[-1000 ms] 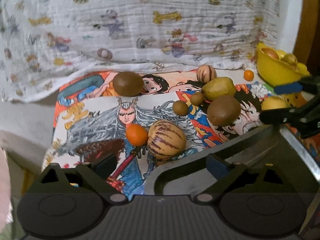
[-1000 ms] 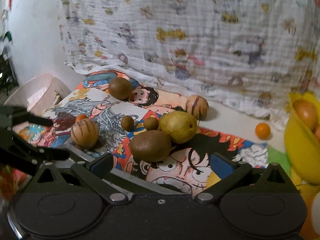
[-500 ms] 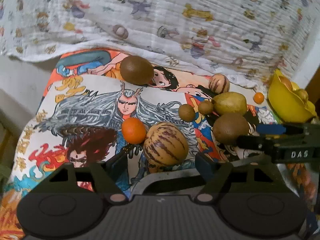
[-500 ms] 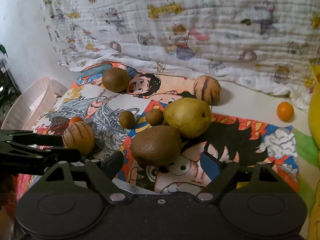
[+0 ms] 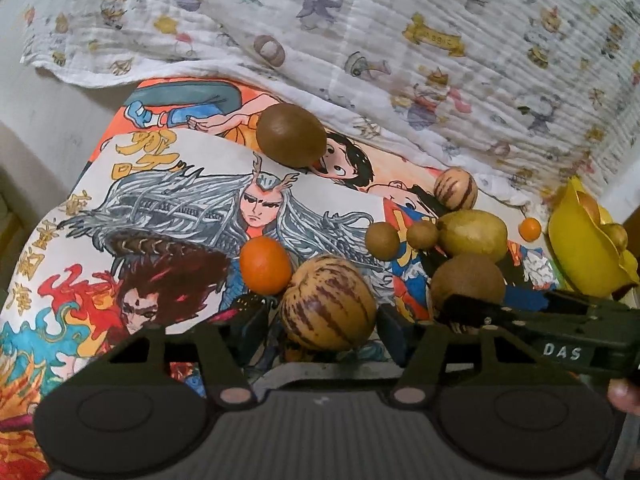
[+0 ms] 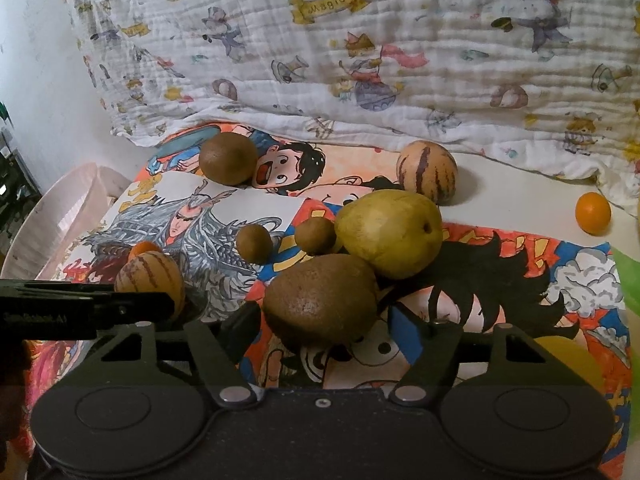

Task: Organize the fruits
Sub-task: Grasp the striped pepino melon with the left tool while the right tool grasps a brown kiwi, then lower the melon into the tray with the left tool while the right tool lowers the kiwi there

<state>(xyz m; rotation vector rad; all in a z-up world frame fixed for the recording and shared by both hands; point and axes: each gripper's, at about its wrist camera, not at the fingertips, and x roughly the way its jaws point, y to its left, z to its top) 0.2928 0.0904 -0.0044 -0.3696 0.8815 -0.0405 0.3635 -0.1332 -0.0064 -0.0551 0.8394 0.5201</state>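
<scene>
Left tool spread, striped melon between its fingers; right tool spread, straddling the brown fruit

striped melon tan, maroon stripes | tangerine orange | pear yellow-green | bowl yellow

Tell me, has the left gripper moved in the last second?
Yes. The left gripper has come forward to the striped melon, which now sits between its open fingers; earlier it hung back over a metal tray edge, well short of the fruit.
</scene>
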